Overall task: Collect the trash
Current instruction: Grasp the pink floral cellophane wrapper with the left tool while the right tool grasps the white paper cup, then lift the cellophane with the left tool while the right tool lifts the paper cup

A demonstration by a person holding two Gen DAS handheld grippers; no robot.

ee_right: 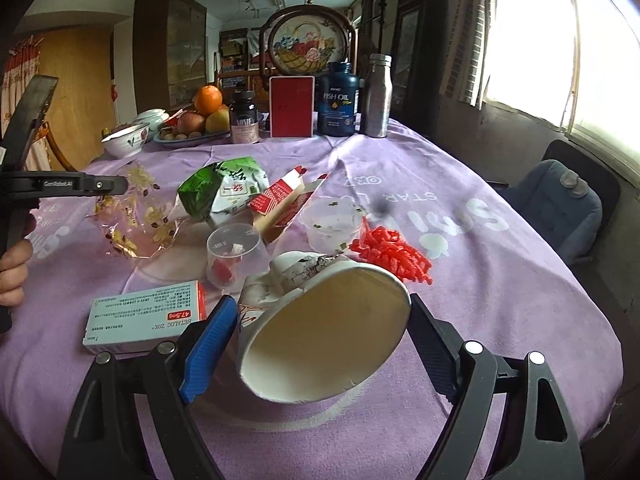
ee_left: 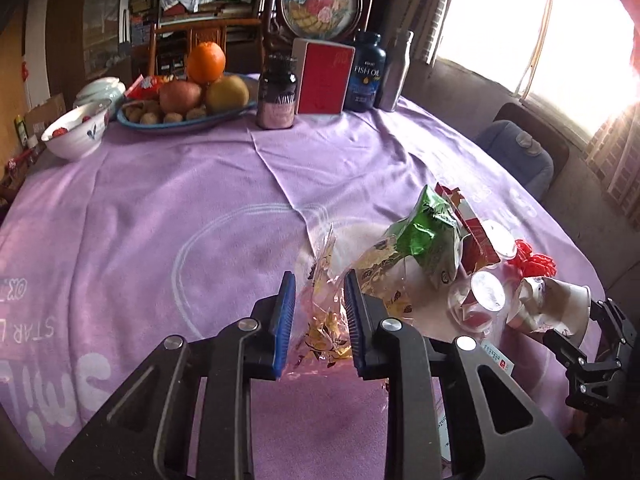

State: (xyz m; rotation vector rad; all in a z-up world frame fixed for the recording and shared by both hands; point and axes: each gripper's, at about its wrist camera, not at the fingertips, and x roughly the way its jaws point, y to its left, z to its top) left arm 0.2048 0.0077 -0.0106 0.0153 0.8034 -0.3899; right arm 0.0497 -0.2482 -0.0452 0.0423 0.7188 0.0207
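My left gripper is shut on a clear cellophane wrapper with gold flowers, held over the purple tablecloth; the wrapper also shows in the right wrist view. My right gripper grips a white paper cup on its side, its mouth facing the camera; the cup also shows in the left wrist view. Trash lies beyond: a green and white bag, a torn red carton, two clear plastic cups, a red mesh and a medicine box.
At the far side of the table stand a fruit plate, a white bowl, a dark jar, a red box, a fish oil bottle and a metal bottle. A blue cushioned chair is at the right.
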